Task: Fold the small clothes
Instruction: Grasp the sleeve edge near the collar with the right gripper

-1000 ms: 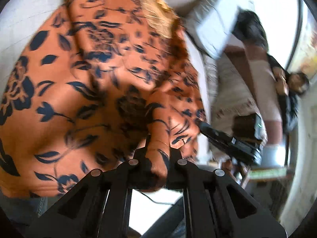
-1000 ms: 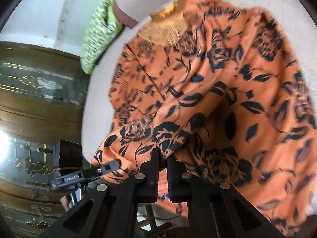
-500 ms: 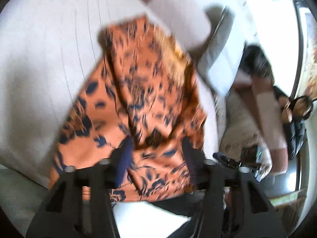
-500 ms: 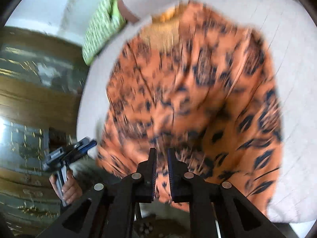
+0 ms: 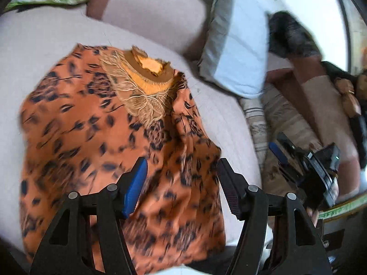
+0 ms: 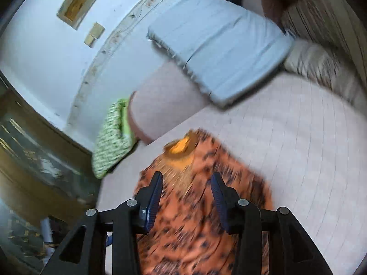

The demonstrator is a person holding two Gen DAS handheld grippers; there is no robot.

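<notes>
Orange garment [image 5: 119, 151] flat on sofa seat [image 5: 41, 36]

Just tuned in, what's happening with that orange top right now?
The orange top lies spread on the pale cushion, neckline toward the sofa back. Both grippers are open and hold nothing: the left gripper hovers over the lower part of the top, the right gripper over the part nearer the neckline. A blue pillow and a green one sit behind. No fold shows yet.
</notes>
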